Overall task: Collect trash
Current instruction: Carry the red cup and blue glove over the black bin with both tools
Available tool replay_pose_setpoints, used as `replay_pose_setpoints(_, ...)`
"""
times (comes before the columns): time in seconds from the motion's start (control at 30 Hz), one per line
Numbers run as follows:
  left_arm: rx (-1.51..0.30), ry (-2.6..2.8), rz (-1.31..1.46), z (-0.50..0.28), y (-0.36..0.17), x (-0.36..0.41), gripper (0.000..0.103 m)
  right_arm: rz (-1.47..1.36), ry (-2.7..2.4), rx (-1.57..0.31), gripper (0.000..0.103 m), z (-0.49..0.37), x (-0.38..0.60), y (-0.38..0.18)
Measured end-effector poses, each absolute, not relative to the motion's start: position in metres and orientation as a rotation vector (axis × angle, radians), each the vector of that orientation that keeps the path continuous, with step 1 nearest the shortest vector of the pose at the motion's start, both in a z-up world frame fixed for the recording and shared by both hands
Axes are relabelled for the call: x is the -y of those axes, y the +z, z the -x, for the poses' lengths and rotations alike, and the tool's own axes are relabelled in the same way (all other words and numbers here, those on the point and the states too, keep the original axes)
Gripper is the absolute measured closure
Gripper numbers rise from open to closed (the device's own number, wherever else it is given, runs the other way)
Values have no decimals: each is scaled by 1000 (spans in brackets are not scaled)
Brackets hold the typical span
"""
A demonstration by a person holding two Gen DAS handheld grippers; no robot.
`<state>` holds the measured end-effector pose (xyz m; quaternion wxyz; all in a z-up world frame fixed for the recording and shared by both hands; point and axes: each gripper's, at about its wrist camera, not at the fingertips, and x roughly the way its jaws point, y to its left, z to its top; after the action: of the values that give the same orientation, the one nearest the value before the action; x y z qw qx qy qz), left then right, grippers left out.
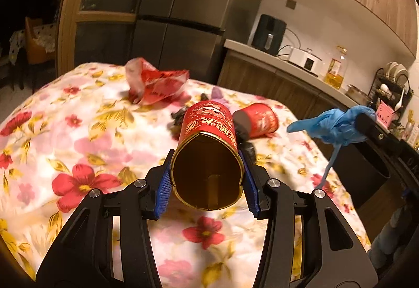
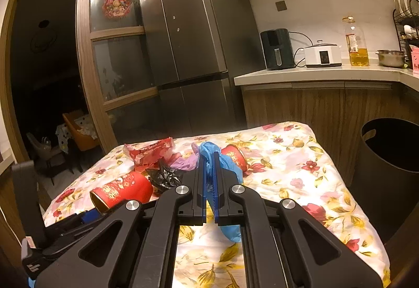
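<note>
My left gripper (image 1: 207, 172) is shut on a red paper cup (image 1: 207, 125) with gold print. The cup lies on its side just above the flowered tablecloth (image 1: 78, 146), its open mouth facing the camera and its rim squeezed slightly oval by the blue pads. The right wrist view shows the same cup (image 2: 123, 189) at lower left. My right gripper (image 2: 209, 183) is shut on a crumpled blue glove (image 2: 209, 154) that hangs out above and below the fingers. In the left wrist view this glove (image 1: 335, 125) dangles past the table's right edge.
On the cloth lie a second red cup (image 1: 259, 119), a red plastic bag (image 1: 157, 86), a black crumpled wrapper (image 2: 165, 175) and a purple glove (image 2: 188, 159). A black bin (image 2: 390, 157) stands on the floor right of the table. Fridge and counter stand behind.
</note>
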<state>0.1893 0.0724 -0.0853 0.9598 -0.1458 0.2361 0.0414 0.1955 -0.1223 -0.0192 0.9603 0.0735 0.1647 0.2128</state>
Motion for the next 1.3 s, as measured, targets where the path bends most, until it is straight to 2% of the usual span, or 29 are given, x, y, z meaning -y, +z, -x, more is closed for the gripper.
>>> replay_pose_setpoints(0.7, -427, -92, 218, -226, -47, 17, 57, -178, 287, -259, 98, -195, 199, 3)
replay_pose_setpoints(1.3, -378, -349, 155, -289, -13, 155, 57, -219, 21, -162, 98, -211, 322, 26)
